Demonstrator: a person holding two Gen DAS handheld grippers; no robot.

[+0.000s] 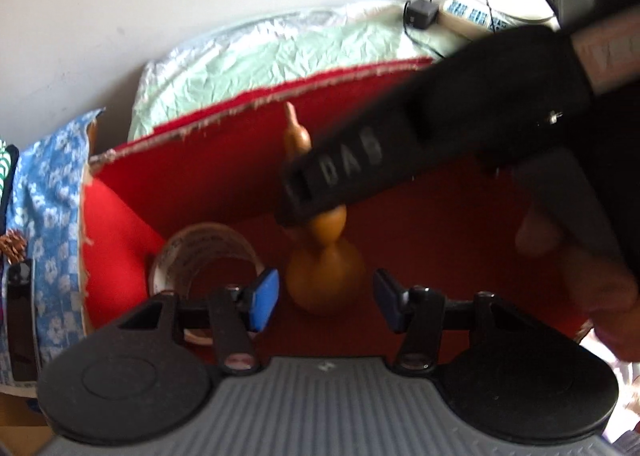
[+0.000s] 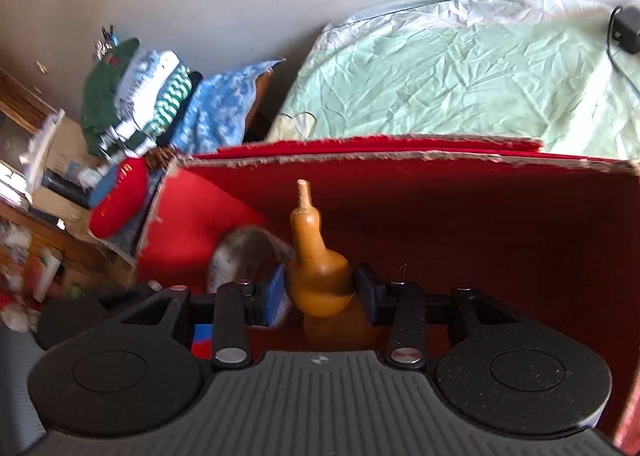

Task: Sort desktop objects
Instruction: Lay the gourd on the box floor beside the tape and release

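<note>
An orange-brown wooden gourd (image 2: 316, 276) stands upright inside a red box (image 2: 500, 240). My right gripper (image 2: 320, 294) is shut on the gourd's lower bulb, one pad on each side. In the left wrist view the same gourd (image 1: 326, 276) rises between my left gripper's blue pads (image 1: 264, 294), which stand apart without clearly touching it. The left gripper (image 1: 326, 298) is open. The right gripper (image 1: 308, 200) crosses that view from the upper right, held by a hand (image 1: 600, 288), and hides the gourd's middle. A roll of clear tape (image 1: 204, 256) lies in the box, left of the gourd.
The box's torn cardboard rim (image 2: 400, 156) runs along its far side. Behind it lies a crumpled pale green sheet (image 2: 460, 76) with a power strip (image 1: 468, 14) and a black adapter (image 1: 420, 14). Folded clothes (image 2: 140, 96), a blue floral cloth (image 1: 48, 196) and wooden shelves (image 2: 40, 196) are at the left.
</note>
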